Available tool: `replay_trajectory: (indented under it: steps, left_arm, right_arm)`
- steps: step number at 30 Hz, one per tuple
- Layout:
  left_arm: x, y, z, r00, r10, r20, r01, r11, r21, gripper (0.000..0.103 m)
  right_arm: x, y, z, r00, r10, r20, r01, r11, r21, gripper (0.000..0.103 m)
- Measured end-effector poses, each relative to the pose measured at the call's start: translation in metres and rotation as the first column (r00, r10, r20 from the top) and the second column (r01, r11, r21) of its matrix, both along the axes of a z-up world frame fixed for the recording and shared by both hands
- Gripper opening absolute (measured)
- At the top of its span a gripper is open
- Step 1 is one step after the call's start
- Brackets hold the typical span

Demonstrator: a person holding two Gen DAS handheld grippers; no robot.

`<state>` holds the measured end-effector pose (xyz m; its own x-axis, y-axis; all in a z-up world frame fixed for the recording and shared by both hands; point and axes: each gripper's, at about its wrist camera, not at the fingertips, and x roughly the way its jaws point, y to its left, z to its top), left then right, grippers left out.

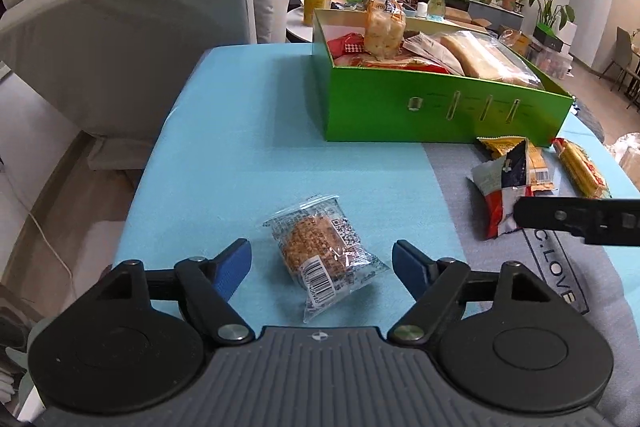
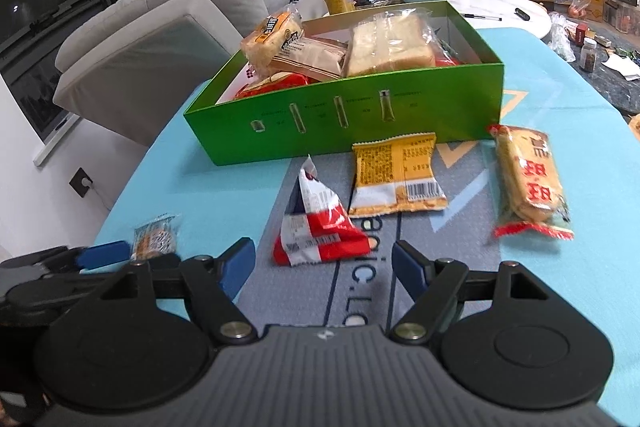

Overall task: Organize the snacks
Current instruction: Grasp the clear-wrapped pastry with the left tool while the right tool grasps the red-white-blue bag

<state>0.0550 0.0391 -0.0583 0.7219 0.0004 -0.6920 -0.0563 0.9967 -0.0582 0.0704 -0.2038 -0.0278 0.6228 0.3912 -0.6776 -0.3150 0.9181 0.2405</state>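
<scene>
We see the left gripper [image 1: 322, 263] built from a grey ribbed housing at the bottom centre of the frame, marked with a small round emblem. Two black round discs flank it, each topped by a black triangular bracket. Black link arms with silver screws carry the fingers [image 1: 234, 265], padded in blue. The right gripper [image 2: 323, 265] looks the same: grey ribbed body, black discs, silver screws, blue pads on its fingers [image 2: 238, 263].

Left gripper [image 1: 322, 261] and right gripper [image 2: 323, 261] agape
</scene>
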Motion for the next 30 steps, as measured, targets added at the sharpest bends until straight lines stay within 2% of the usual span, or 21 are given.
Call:
replay_trajectory:
  steps: [4, 6, 9, 11, 24, 30]
  left_arm:
    - [0.007, -0.001, -0.001, 1.000, -0.005, 0.000, 0.005, 1.000, -0.004, 0.074]
    - [0.011, 0.001, -0.004, 1.000, -0.004, -0.004, 0.004, 1.000, -0.005, 0.069]
    - [0.015, 0.002, -0.008, 1.000, -0.013, -0.006, 0.013, 1.000, -0.003, 0.048]
    - [0.014, 0.000, -0.009, 0.999, -0.031, 0.006, 0.031, 0.999, 0.031, 0.042]
    - [0.006, 0.004, -0.009, 0.999, -0.045, 0.023, 0.045, 0.998, 0.032, 0.038]
    - [-0.001, 0.006, -0.004, 0.999, -0.041, 0.030, 0.040, 0.999, 0.008, 0.037]
  right_arm:
    - [0.006, 0.007, -0.005, 1.000, 0.001, -0.018, -0.001, 1.000, 0.006, 0.079]
    - [0.009, 0.009, -0.008, 1.000, -0.001, -0.028, 0.001, 1.000, 0.009, 0.079]
    - [0.012, 0.012, -0.011, 0.999, -0.007, -0.034, 0.007, 1.000, 0.002, 0.079]
    - [0.012, 0.013, -0.011, 1.000, -0.011, -0.022, 0.010, 1.000, -0.009, 0.079]
    - [0.008, 0.026, -0.015, 0.997, -0.008, 0.073, 0.019, 0.988, -0.150, 0.079]
    - [-0.001, 0.020, -0.004, 0.996, 0.005, 0.091, 0.004, 0.995, -0.101, 0.077]
